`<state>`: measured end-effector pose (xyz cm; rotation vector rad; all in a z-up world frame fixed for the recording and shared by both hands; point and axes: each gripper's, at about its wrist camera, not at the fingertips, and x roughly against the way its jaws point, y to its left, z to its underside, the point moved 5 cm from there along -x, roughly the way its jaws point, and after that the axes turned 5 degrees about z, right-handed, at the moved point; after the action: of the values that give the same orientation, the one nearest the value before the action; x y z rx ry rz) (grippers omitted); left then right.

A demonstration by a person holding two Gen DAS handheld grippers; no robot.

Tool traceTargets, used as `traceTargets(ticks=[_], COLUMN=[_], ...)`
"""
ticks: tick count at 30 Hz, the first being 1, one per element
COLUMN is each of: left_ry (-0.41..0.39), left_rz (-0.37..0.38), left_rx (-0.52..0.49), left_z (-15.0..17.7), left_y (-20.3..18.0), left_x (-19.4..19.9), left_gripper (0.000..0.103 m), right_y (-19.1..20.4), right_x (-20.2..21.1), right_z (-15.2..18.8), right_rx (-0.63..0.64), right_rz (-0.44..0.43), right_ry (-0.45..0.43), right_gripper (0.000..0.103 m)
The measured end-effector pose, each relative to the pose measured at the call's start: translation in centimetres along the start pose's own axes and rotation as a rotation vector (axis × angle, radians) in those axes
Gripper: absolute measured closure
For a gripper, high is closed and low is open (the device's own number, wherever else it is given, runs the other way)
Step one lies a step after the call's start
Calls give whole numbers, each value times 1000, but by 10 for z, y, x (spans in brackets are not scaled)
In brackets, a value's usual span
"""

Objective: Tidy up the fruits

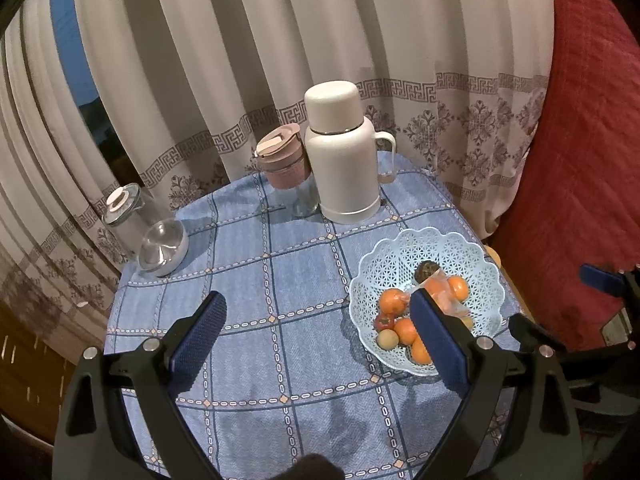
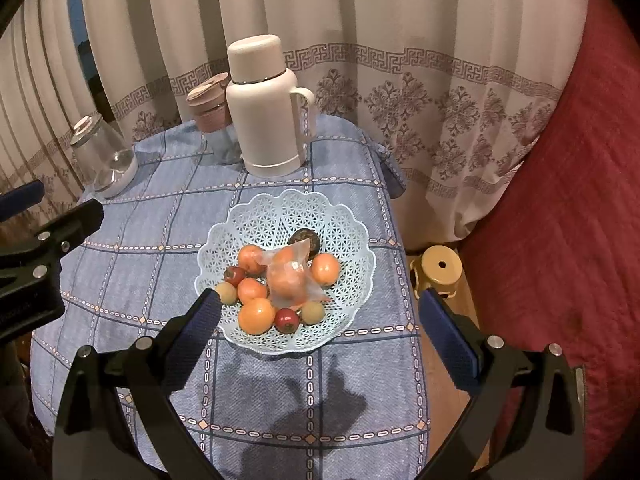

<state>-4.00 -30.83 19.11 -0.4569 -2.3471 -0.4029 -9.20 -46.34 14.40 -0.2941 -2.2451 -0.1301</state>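
A pale blue lattice basket (image 2: 344,216) (image 1: 400,256) stands on the blue checked tablecloth (image 2: 160,232). It holds several oranges (image 2: 256,315), small red fruits (image 2: 286,320), pale round fruits (image 2: 313,312), a dark fruit (image 2: 310,239) and a clear plastic bag (image 2: 292,280) with oranges inside. My right gripper (image 2: 318,312) is open and empty, hovering over the basket's near side. My left gripper (image 1: 316,316) is open and empty above the cloth, left of the basket. Its right finger (image 1: 438,338) hides part of the fruit.
A white thermos jug (image 2: 266,108) and a pink-lidded cup (image 2: 210,106) stand at the table's back. A glass jar (image 2: 102,156) lies at the back left. Curtains hang behind. A yellow stool (image 2: 438,270) and a red cover (image 2: 560,220) are on the right.
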Motion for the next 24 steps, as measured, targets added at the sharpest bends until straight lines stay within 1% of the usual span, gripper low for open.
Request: traceTargets(ticks=[8, 13, 24], left_ry=[13, 33, 29], left_rz=[14, 40, 39], left_rx=[0, 11, 3], left_z=[-1, -2, 0], left_y=[-2, -4, -3], left_x=[-8, -14, -19], left_gripper=[11, 11, 11], right_y=[0, -2, -3], right_x=[-4, -9, -16], right_z=[1, 4, 9], right_rx=[-2, -8, -23], right_rz=[4, 10, 18], right_ry=[6, 17, 45], right_gripper=[3, 3, 3])
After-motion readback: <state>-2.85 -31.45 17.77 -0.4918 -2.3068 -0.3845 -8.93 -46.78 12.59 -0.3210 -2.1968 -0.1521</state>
